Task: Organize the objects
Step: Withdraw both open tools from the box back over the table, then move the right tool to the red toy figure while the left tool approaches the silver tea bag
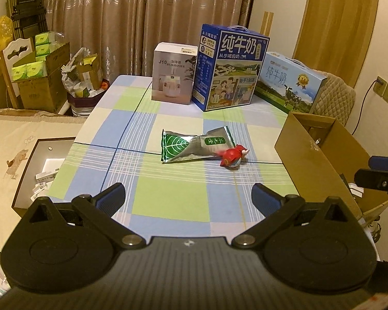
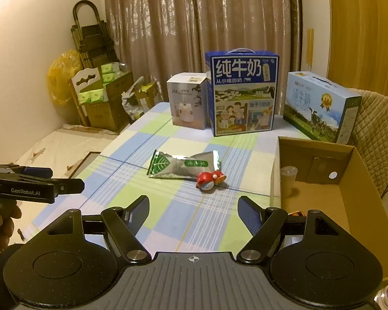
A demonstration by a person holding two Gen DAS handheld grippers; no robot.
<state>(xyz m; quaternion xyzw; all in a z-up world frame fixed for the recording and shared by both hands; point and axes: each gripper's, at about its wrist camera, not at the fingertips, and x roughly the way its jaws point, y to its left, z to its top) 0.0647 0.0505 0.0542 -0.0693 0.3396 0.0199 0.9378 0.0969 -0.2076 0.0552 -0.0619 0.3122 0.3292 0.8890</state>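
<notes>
A green and silver foil packet (image 1: 194, 145) lies in the middle of the checked tablecloth (image 1: 168, 201); it also shows in the right wrist view (image 2: 183, 165). A small red toy (image 1: 232, 157) lies against the packet's right end, seen too in the right wrist view (image 2: 210, 179). An open cardboard box (image 2: 323, 180) stands at the table's right edge, also in the left wrist view (image 1: 320, 152). My left gripper (image 1: 188, 196) is open and empty, short of the packet. My right gripper (image 2: 193, 213) is open and empty, near the toy and left of the box.
A white humidifier box (image 1: 173, 72), a tall blue milk carton case (image 1: 230, 67) and a light blue milk case (image 1: 289, 82) stand along the table's far edge. A bed with an open dark box (image 1: 38, 170) lies left. A padded chair (image 2: 377, 134) is at the right.
</notes>
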